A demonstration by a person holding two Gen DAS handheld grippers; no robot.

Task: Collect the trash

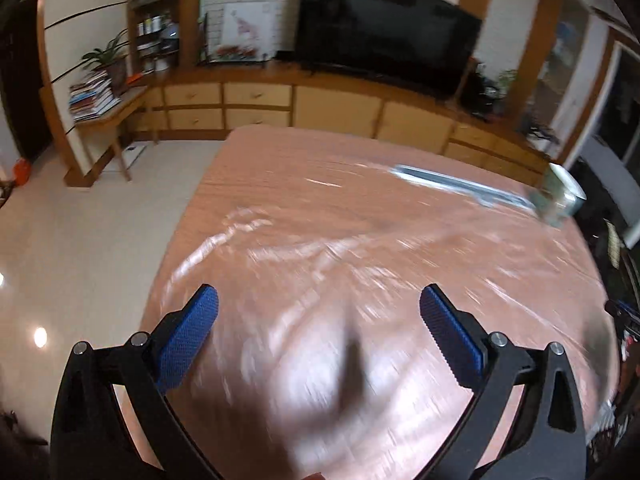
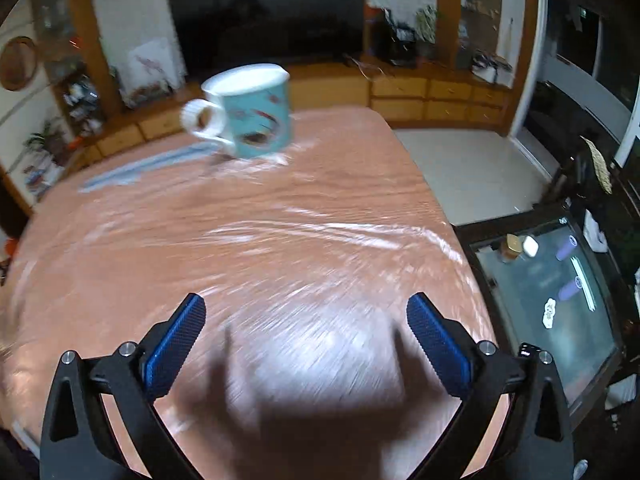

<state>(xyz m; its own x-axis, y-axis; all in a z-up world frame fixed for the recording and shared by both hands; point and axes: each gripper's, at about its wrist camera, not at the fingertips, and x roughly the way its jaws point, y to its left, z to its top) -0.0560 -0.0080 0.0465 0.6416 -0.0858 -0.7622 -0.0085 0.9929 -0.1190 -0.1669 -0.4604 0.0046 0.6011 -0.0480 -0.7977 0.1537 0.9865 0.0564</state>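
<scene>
Both views are motion-blurred. A long flat blue-grey strip (image 1: 460, 186) lies on the far right of the wooden table (image 1: 320, 220), which is covered in clear plastic; it also shows in the right wrist view (image 2: 152, 168) at far left. A teal mug (image 2: 252, 116) with a white handle stands beside it at the table's far edge, and it shows in the left wrist view (image 1: 560, 196) at far right. My left gripper (image 1: 319, 300) is open and empty above the near table. My right gripper (image 2: 306, 308) is open and empty too.
A TV (image 1: 384, 28) stands on a long wooden cabinet (image 1: 280, 100) beyond the table. A side desk with stacked books (image 1: 92, 96) is at left. A dark glass-topped table (image 2: 552, 300) with small items stands to the right. Light tiled floor (image 1: 80, 240) lies left of the table.
</scene>
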